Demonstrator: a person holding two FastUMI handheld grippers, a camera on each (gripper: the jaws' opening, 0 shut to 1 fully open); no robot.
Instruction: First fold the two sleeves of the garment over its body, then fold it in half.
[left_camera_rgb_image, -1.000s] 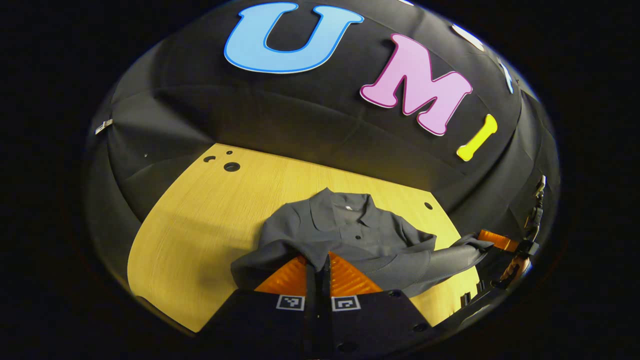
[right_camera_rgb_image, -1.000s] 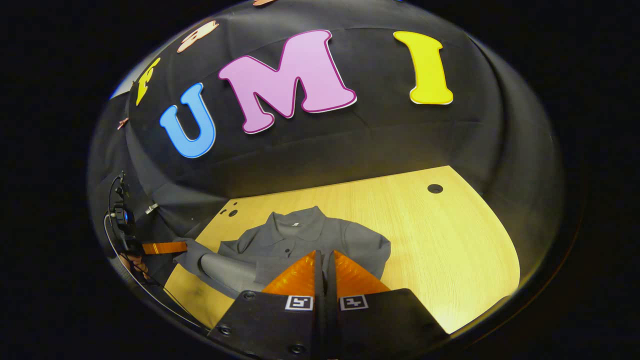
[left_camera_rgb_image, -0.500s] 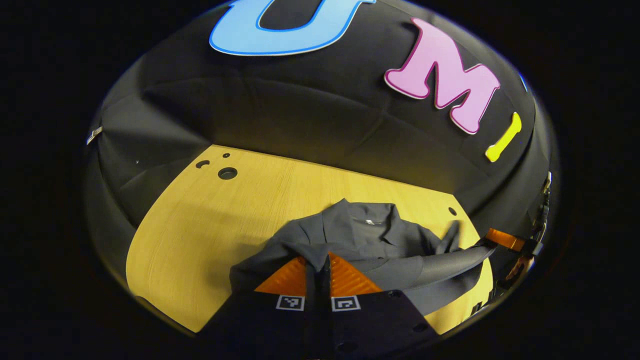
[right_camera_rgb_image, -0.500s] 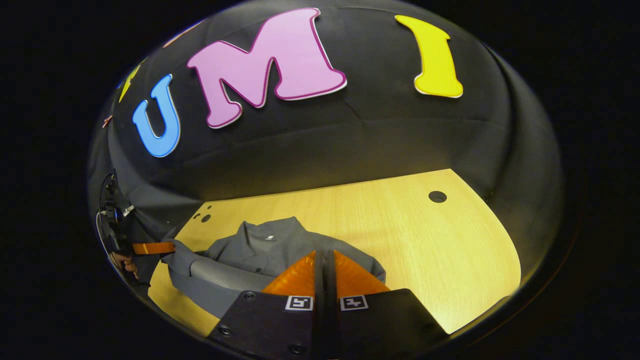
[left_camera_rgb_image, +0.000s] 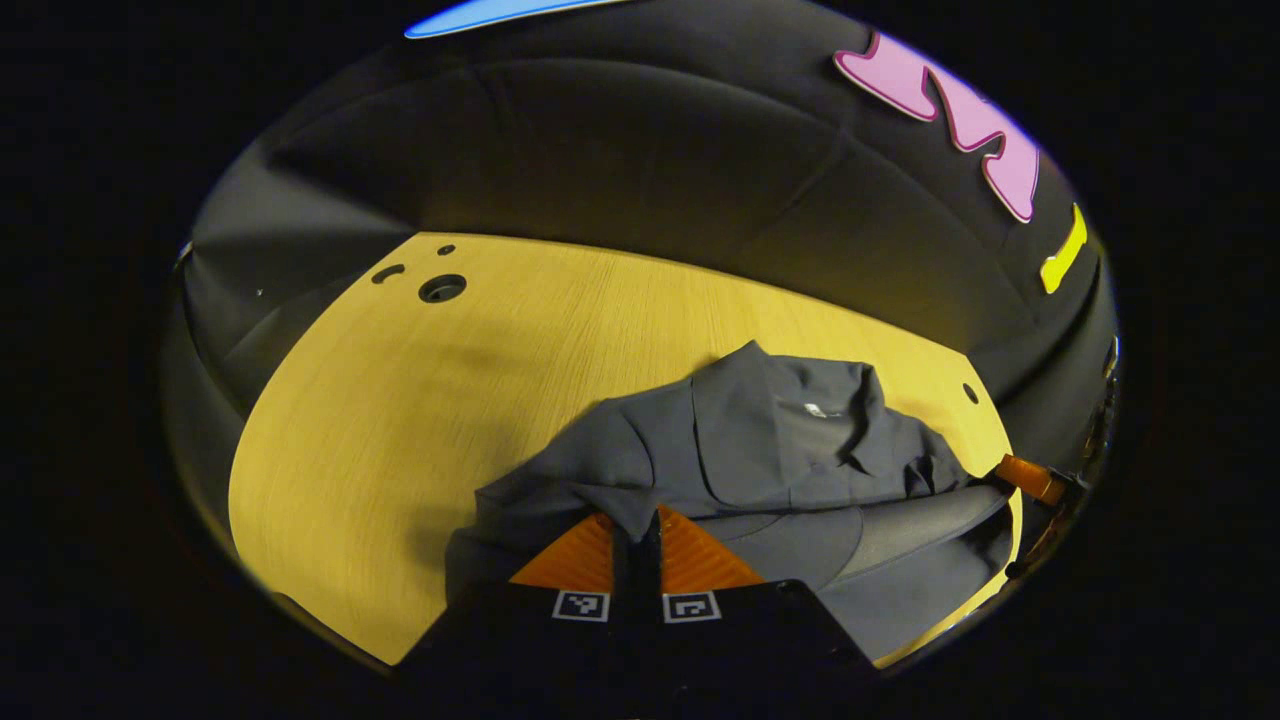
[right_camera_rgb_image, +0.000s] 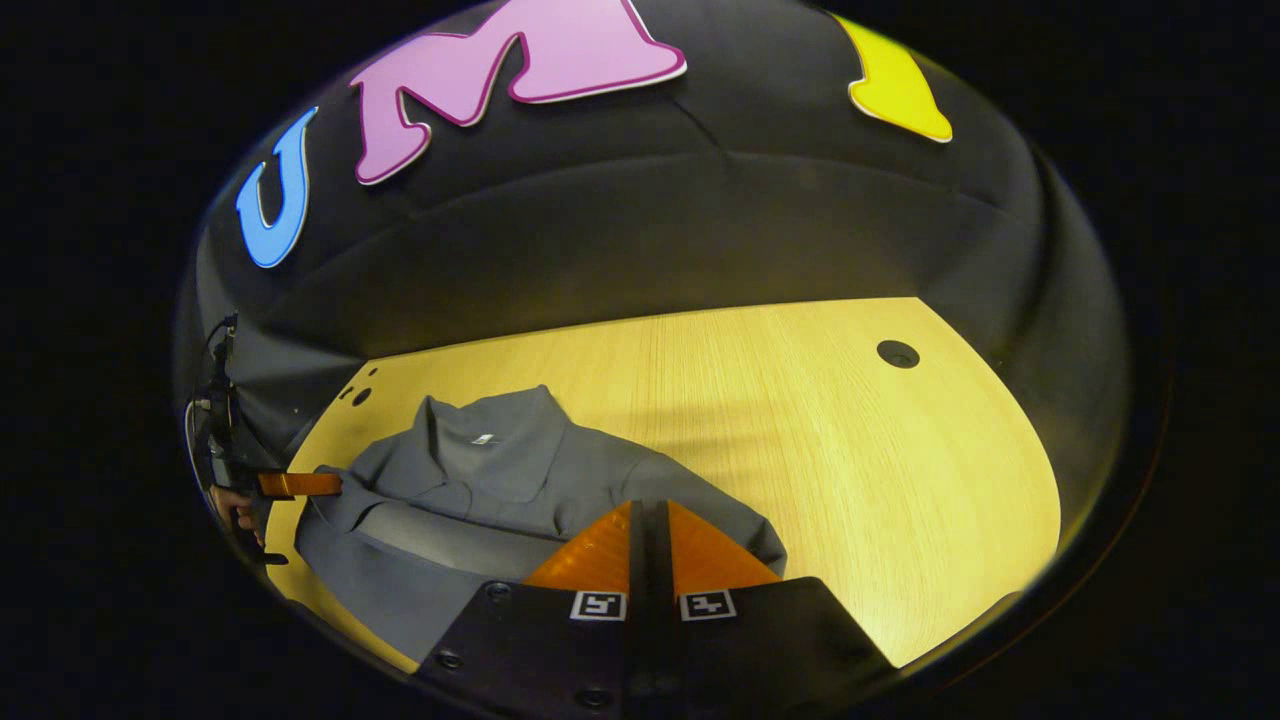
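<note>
On table (right_camera_rgb_image: 850, 450), garment (left_camera_rgb_image: 760, 450) pinched at hem by both claws (left_camera_rgb_image: 636, 520) (right_camera_rgb_image: 648, 515).

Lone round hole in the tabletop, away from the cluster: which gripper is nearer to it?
Right. The right gripper, shut on the grey shirt, has the lone hole ahead to its right; the left gripper grips the shirt's far side.

Grey garment (left_camera_rgb_image: 760, 450), seemingly half-folded
</note>
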